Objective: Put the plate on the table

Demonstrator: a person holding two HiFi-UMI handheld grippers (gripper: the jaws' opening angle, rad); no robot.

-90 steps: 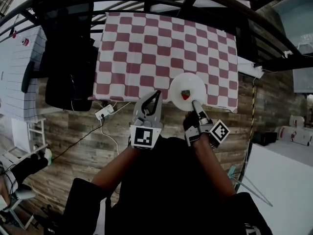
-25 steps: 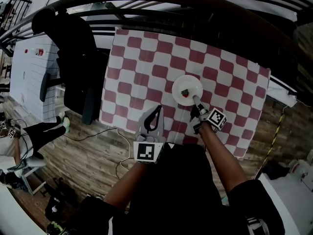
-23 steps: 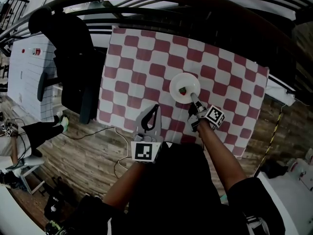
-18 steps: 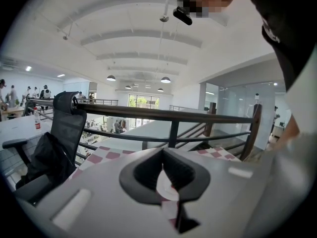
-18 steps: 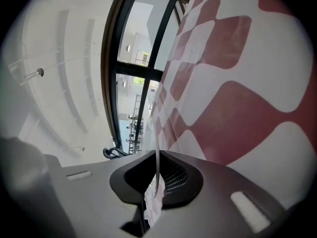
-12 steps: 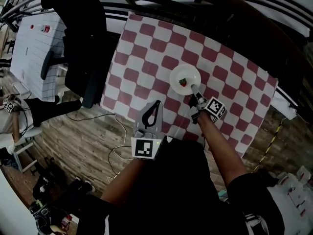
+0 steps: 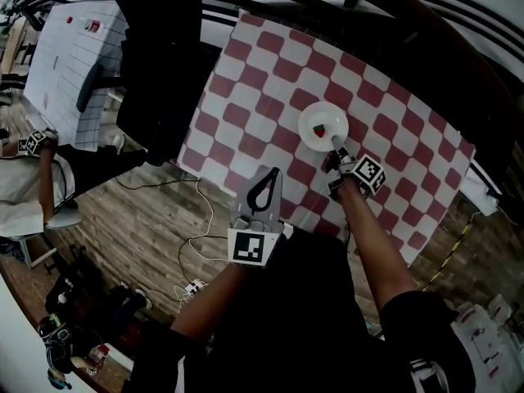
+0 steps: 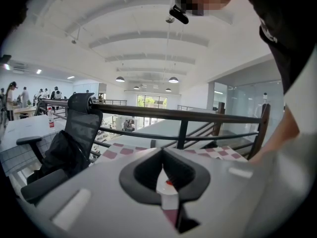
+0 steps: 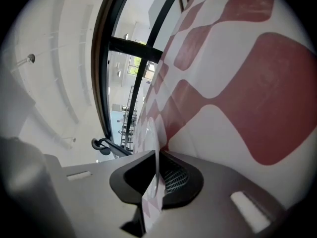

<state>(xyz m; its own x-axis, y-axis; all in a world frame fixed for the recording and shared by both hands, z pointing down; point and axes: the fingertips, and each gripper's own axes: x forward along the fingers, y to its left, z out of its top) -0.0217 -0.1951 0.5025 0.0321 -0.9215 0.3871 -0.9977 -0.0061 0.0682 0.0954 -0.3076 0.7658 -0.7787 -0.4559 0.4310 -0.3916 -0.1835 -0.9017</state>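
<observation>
Reaching in over the near edge of the surface (image 7: 260,79), right gripper (image 7: 336,144) with fingers closed to a thin gap on the near rim of the plate (image 7: 321,118). Rim seen edge-on between the pads in the right gripper view, pads pressing on it. White round plate over the red-and-white checked cloth (image 7: 246,117), closer to the near edge than the far edge and toward the right end. Cannot tell whether it rests flat on the cloth or sits just above it. Small red item (image 7: 320,128) with a bit of green at the middle of the plate.

At the near edge too, left gripper (image 7: 270,173), left of the plate and apart from it. Fingers closed tip to tip with nothing held. Plate and red item only glimpsed through the loop behind the tips in the left gripper view.

Black chair (image 7: 155,47) at the left end of the surface, white desk (image 7: 65,51) beyond it. Loose cables (image 7: 192,219) on the wood floor (image 7: 123,228) below the near edge. Dark railing (image 7: 393,6) along the far edge. Another person (image 7: 24,178) at the far left of the head view, with a marker cube at the hand.
</observation>
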